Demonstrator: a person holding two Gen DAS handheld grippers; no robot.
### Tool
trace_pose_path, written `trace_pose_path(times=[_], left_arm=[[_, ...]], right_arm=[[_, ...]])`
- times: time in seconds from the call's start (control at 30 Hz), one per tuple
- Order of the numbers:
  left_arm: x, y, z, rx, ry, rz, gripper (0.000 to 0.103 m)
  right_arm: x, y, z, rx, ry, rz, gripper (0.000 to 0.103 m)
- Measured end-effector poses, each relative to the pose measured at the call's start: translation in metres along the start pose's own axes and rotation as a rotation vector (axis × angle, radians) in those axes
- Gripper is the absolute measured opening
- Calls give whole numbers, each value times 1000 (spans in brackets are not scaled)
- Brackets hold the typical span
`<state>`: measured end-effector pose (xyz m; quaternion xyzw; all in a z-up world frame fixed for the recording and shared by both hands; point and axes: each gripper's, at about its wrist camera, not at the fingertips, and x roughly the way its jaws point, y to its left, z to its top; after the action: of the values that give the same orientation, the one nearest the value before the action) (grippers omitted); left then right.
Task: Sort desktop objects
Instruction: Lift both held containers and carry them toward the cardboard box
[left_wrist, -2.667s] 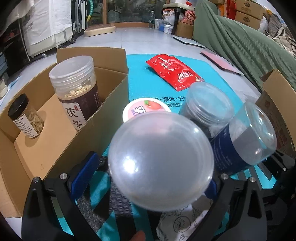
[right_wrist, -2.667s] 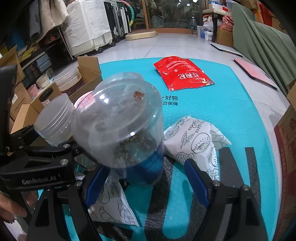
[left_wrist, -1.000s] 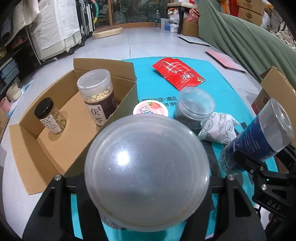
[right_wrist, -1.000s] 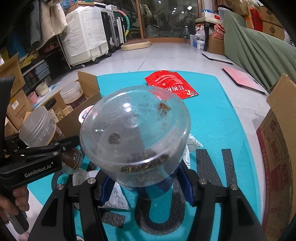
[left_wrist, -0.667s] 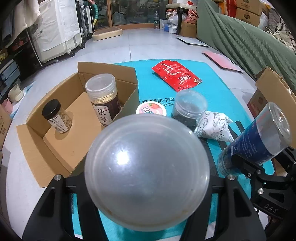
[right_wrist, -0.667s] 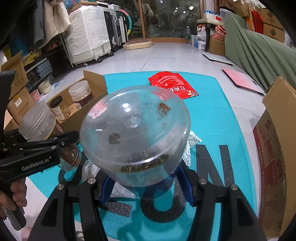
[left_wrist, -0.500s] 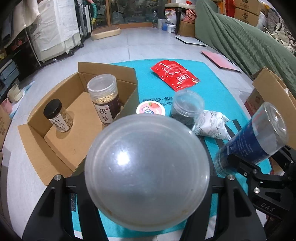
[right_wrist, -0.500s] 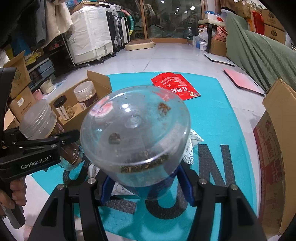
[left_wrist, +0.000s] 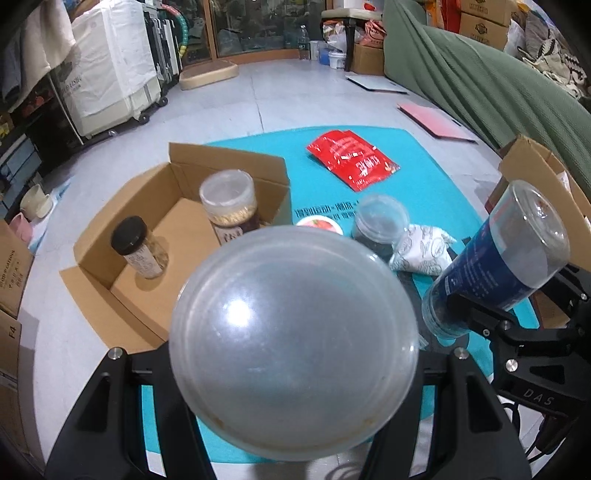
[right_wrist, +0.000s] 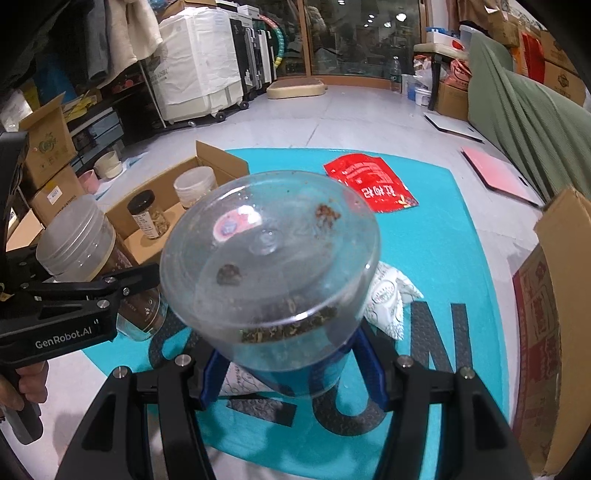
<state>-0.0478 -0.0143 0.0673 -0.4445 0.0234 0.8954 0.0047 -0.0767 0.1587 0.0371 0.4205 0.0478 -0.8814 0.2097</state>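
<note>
My left gripper (left_wrist: 293, 365) is shut on a clear-lidded jar (left_wrist: 293, 341) that fills the left wrist view; it also shows in the right wrist view (right_wrist: 79, 243). My right gripper (right_wrist: 293, 365) is shut on a blue-labelled jar (right_wrist: 271, 258) with a clear lid, seen tilted in the left wrist view (left_wrist: 498, 262). Both jars are held above the teal mat (right_wrist: 443, 236). The open cardboard box (left_wrist: 177, 225) at left holds a black-lidded jar (left_wrist: 138, 247) and a white-lidded jar (left_wrist: 229, 206).
On the mat lie a red packet (left_wrist: 352, 158), a small dark jar (left_wrist: 380, 225), a pink-lidded cup (left_wrist: 319, 225) and a white patterned pouch (left_wrist: 423, 249). Another cardboard box (right_wrist: 554, 317) stands at the right. Shelves and boxes line the far left.
Both grippers have risen and pulled back with their jars; the box and the mat items look smaller and farther. The grips are unchanged.
</note>
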Motion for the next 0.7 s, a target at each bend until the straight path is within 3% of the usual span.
trace_pose_path(times=[0.7], left_arm=[[-27,80,30,-96,-27,110,59]], right_arm=[[-6,72,72,-159,-47,101,62]])
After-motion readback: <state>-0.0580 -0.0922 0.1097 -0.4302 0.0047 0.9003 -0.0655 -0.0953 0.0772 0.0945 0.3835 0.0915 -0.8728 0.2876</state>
